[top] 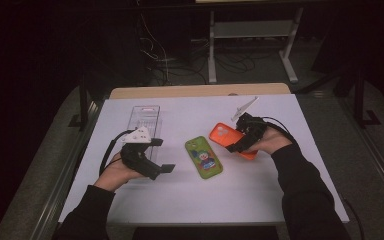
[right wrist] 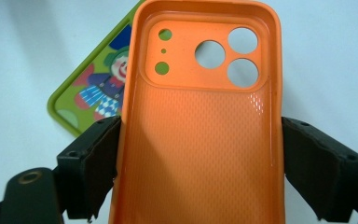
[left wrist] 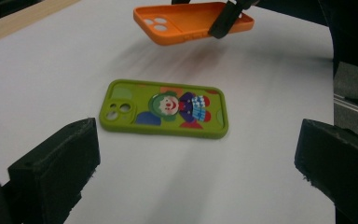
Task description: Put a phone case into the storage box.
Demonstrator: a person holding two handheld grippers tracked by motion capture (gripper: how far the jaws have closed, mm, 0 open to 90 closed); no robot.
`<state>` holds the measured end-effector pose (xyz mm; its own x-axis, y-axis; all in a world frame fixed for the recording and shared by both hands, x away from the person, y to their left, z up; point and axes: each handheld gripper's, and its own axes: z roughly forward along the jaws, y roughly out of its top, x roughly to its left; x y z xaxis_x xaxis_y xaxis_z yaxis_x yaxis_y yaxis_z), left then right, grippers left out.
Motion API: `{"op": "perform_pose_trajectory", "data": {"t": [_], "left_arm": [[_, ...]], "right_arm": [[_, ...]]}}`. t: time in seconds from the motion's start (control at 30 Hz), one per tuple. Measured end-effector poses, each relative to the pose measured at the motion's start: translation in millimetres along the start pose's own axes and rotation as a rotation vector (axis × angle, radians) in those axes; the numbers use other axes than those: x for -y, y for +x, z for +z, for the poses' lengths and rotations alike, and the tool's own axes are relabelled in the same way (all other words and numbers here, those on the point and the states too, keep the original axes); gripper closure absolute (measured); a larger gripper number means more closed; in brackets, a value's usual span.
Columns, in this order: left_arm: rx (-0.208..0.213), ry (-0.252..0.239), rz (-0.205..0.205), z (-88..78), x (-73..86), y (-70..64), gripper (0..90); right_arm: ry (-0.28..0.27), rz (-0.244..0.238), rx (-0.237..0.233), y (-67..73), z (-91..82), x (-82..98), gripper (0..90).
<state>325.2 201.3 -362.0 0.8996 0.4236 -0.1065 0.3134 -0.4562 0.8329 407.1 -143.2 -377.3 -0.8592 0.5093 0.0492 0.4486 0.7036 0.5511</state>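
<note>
Your right gripper (right wrist: 200,158) had its jaws clamped on the long sides of the orange phone case (right wrist: 200,130), holding it hollow side up, lifted off the white table (top: 260,190). Your left gripper (left wrist: 191,163) stood wide apart, facing the green clown-print case (left wrist: 165,108) lying flat nearby

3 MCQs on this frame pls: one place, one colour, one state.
1. Where is the green case?
A. flat on the table
B. in the clear tray
C. held in the air

2. What colour is the case in the right gripper?
A. blue
B. orange
C. black

3. The left gripper is:
A. shut on the green case
B. shut on the tray
C. open

Answers: 1 A, it lies on the white table. 2 B, the orange case sits between the jaws. 3 C, its jaws stand wide apart, holding nothing.
</note>
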Motion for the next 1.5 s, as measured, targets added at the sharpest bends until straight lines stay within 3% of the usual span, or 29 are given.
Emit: {"op": "perform_pose_trajectory", "data": {"t": [0.57, 0.67, 0.77, 1.1, 1.5], "left_arm": [[0.103, 0.010, 0.074, 57.2, -35.1, -1.9, 0.0], [0.113, 0.033, 0.099, 64.0, -34.8, -2.4, 0.0], [0.111, 0.060, 0.133, 66.5, -33.4, -3.4, 0.0], [0.137, 0.071, 0.168, 66.7, -34.1, -10.6, 0.0], [0.180, 0.083, 0.180, 66.4, -34.5, -17.0, 0.0]], "right_arm": [[-0.002, -0.019, -0.029, 7.3, -8.0, 21.5, 14.8], [-0.010, -0.053, -0.038, 9.6, -8.9, 22.5, 14.8], [-0.017, -0.067, -0.050, 12.6, -9.8, 21.7, 14.8], [-0.019, -0.163, -0.138, 26.7, -8.2, 16.6, 14.7], [0.019, -0.261, -0.222, 47.9, 1.0, 6.6, 14.7]]}}
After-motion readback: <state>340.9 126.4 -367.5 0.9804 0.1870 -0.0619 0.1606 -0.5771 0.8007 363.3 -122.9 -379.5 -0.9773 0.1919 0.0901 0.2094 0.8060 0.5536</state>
